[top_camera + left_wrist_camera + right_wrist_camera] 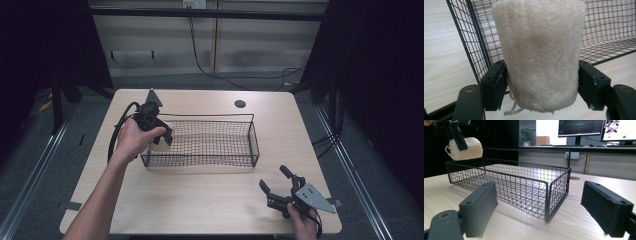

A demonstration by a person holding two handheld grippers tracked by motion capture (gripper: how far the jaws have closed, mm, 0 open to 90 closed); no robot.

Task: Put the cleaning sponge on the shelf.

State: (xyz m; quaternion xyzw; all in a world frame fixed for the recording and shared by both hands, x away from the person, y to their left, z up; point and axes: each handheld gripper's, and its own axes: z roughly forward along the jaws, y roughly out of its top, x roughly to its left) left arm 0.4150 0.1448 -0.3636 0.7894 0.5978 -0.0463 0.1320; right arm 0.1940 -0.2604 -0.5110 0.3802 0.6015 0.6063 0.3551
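Left gripper (161,136) clamped on loofah (158,142), hanging over the wire basket's (252,131) left end, near the rim. Lower it clear inside the wall before letting go. Right gripper (278,184) wide open, empty, parked near table (200,200) corner.

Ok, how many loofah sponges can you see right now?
1: the loofah sponge is clamped in the left gripper above the wire basket's left end. None visible elsewhere.

High view: above, facing forward-down over desk (200,200). Gripper views: low, close. All share basket (210,161) (474,50) (524,182).
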